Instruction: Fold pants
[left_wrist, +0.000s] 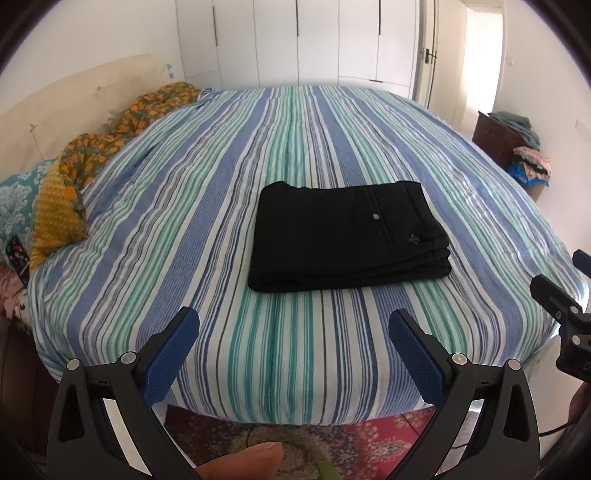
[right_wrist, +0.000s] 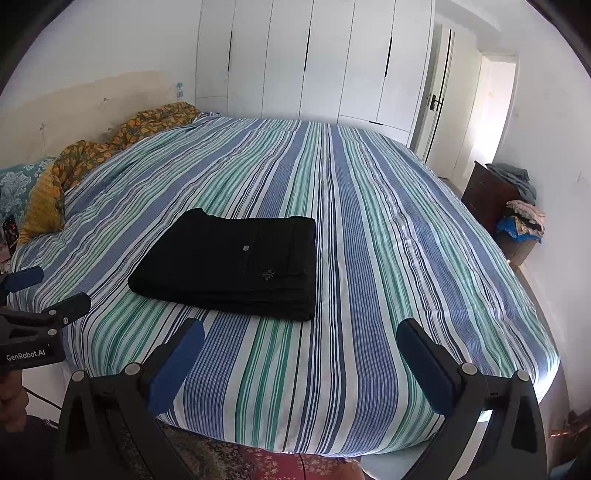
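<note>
Left wrist view: the left gripper (left_wrist: 291, 325) hangs with its fingers spread wide and nothing between them, over the near edge of the striped bed (left_wrist: 258, 369). Just ahead lie the folded black pants (left_wrist: 343, 236). The right gripper (right_wrist: 301, 336) is likewise spread, pants ahead to its left.

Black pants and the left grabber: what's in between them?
Only striped bedsheet lies between the folded pants and the open left gripper, seen in the left wrist view.
</note>
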